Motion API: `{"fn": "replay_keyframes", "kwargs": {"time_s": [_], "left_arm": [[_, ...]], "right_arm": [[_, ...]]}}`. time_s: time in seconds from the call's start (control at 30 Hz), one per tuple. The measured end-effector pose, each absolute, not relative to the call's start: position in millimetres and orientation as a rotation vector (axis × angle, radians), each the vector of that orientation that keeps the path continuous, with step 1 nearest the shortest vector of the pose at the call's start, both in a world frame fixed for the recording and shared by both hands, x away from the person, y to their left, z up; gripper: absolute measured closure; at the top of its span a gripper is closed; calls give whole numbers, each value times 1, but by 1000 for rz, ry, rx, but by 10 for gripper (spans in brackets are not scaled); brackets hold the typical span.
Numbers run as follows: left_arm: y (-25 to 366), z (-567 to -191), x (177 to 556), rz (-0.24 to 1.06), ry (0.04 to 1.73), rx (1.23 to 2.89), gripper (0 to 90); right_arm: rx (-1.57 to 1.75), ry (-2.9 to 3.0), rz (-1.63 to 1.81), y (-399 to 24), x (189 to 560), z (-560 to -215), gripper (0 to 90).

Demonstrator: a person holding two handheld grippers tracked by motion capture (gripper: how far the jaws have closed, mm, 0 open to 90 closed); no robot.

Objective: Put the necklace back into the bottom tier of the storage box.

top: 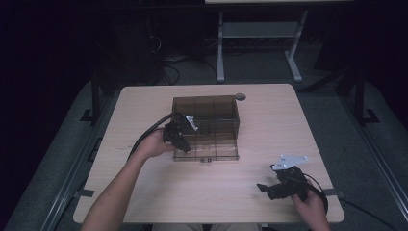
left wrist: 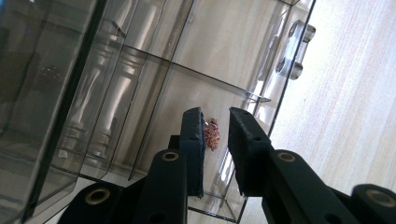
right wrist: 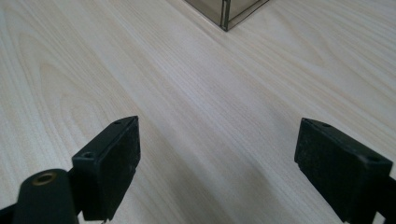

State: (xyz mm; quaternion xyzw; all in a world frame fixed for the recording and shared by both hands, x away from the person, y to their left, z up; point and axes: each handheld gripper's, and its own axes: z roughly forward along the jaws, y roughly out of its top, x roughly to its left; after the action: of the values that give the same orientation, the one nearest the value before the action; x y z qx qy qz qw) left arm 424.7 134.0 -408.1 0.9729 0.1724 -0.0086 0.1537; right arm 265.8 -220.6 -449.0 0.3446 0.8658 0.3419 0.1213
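**Left gripper at the open drawer**

My left gripper [left wrist: 215,135] reaches into the pulled-out drawer [top: 216,144] of the smoky clear organizer box [top: 206,109], jaws narrowly apart around a small pink-red glittery piece [left wrist: 212,134]; I cannot tell whether they touch it. My right gripper [right wrist: 217,163] hovers wide apart over the bare wooden table [top: 269,120], near its front right corner.

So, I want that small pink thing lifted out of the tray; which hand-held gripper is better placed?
Left: the left hand-held gripper is already in the clear compartment tray, its jaws flanking the pink item. The right hand-held gripper is apart, over bare table.
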Motion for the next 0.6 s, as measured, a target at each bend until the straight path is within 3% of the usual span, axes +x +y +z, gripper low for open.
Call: {"fn": "replay_keyframes", "kwargs": {"time_s": [0.6], "left_arm": [[151,-411,415,-17,529,2743,674]], "right_arm": [[1007,2532,979,-216,264,-448,137]]}}
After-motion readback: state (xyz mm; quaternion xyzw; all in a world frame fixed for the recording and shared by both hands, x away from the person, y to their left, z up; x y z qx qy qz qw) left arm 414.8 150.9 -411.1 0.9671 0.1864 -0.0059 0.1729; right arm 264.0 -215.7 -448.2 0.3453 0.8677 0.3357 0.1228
